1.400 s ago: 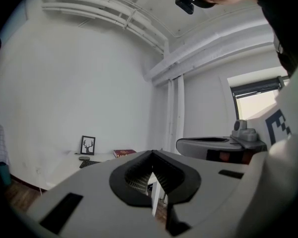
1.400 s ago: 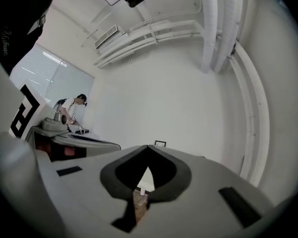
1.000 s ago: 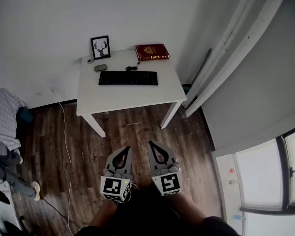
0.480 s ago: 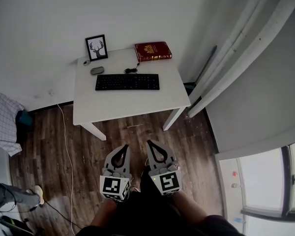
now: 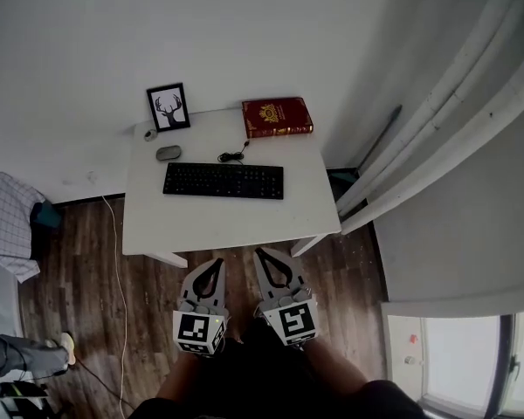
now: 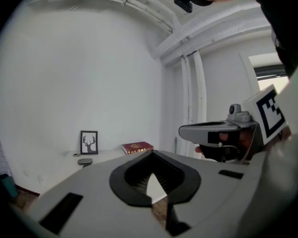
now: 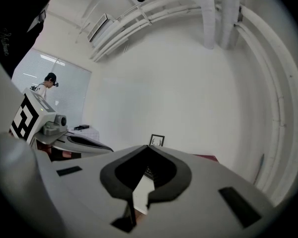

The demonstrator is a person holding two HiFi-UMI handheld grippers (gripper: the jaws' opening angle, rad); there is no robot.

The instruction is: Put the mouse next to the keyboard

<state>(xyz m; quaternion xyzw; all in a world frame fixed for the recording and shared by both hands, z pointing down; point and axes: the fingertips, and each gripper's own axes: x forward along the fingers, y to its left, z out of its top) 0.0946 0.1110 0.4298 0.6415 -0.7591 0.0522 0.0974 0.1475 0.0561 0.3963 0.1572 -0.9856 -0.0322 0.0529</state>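
Note:
On the white table [image 5: 227, 221] lies a black keyboard [image 5: 224, 181]. A grey mouse [image 5: 168, 153] sits behind the keyboard's left end, a short gap away, and shows small in the left gripper view [image 6: 85, 161]. My left gripper [image 5: 217, 262] and right gripper [image 5: 259, 253] hover side by side over the wooden floor, short of the table's front edge. Both are shut and hold nothing. In the left gripper view the left gripper [image 6: 150, 153] points at the table. The right gripper [image 7: 148, 147] points at it too, with part of the keyboard [image 7: 149, 172] visible past its jaws.
A framed deer picture [image 5: 168, 107] and a red book [image 5: 277, 116] stand at the table's back edge, with a small round object [image 5: 150, 134] by the frame. White pipes [image 5: 437, 120] run along the right wall. A cable [image 5: 118, 260] trails over the floor at left, near a checked cloth [image 5: 4, 216].
The table has drawn nearer and lower in the head view as I moved toward it. Both grippers stay shut and side by side.

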